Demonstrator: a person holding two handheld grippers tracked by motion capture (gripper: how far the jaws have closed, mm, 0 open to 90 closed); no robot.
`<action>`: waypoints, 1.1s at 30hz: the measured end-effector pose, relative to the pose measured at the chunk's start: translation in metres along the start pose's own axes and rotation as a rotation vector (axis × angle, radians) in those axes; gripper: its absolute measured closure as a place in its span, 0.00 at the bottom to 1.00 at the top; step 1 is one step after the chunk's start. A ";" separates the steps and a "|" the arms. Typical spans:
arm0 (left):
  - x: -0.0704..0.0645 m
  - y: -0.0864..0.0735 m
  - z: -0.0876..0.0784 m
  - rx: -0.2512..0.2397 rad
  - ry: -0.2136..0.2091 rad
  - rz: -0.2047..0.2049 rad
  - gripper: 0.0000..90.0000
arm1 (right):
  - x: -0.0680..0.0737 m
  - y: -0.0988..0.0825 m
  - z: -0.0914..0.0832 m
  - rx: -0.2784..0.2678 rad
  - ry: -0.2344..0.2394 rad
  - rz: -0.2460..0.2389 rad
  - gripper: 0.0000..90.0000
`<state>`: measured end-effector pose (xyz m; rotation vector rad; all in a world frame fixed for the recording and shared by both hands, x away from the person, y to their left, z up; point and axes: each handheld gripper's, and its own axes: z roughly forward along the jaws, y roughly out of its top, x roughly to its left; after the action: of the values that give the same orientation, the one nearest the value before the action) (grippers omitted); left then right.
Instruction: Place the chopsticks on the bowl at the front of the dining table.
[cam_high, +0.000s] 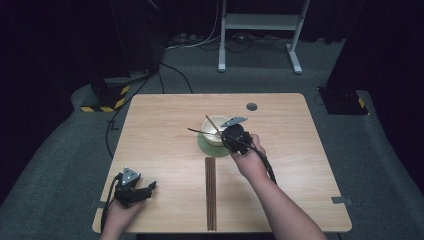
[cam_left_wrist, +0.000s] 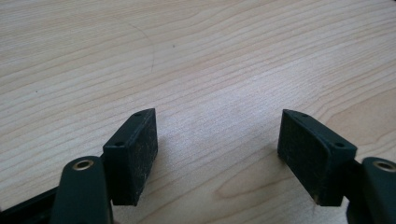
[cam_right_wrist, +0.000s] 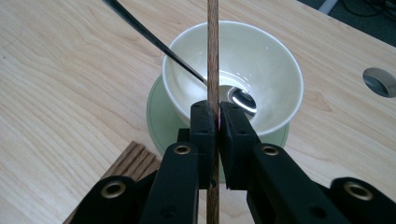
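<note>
Right gripper (cam_right_wrist: 215, 116), in the right gripper view: clamped tight on a thin brown wooden chopstick (cam_right_wrist: 213, 51), jaws pressed flat against it from both sides, the stick running straight up between the pads and on past them. Seen in the high view too (cam_high: 226, 136), held over the near right edge of a pale cream ceramic bowl (cam_high: 214, 129), the chopstick (cam_high: 212, 125) slanting up and away across the bowl. Inside the bowl (cam_right_wrist: 261, 60), a dark-handled metal spoon (cam_right_wrist: 187, 65), its shiny scoop down near the bottom just beyond the pads, its handle leaning out over the far rim. Under the bowl, a round pale green saucer (cam_right_wrist: 156, 112), its edge visible on either side. Just in front of the saucer, a bundle of dark brown wooden chopsticks (cam_high: 210, 192) lying lengthwise on the light wooden table (cam_high: 300, 165), near the holding hand yet apart from it.

Left gripper (cam_left_wrist: 219, 154), in the left gripper view: jaws spread wide, nothing between the pads but bare wood. In the high view (cam_high: 149, 189), resting low at the near left corner of the table, well apart from the bowl and the bundle.
</note>
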<state>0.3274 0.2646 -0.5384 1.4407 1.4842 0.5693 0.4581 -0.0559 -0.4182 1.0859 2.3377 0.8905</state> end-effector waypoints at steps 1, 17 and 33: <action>0.000 0.000 0.000 0.003 0.002 0.001 0.32 | 0.000 0.002 0.001 0.012 0.005 0.004 0.93; 0.000 0.000 0.000 0.000 -0.005 0.004 0.32 | -0.012 0.032 0.035 0.039 -0.032 0.039 0.93; 0.000 0.000 0.000 0.003 -0.004 0.001 0.32 | -0.009 0.044 0.067 0.093 -0.044 0.051 0.93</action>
<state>0.3272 0.2646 -0.5382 1.4441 1.4822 0.5643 0.5267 -0.0160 -0.4343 1.1954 2.3448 0.7741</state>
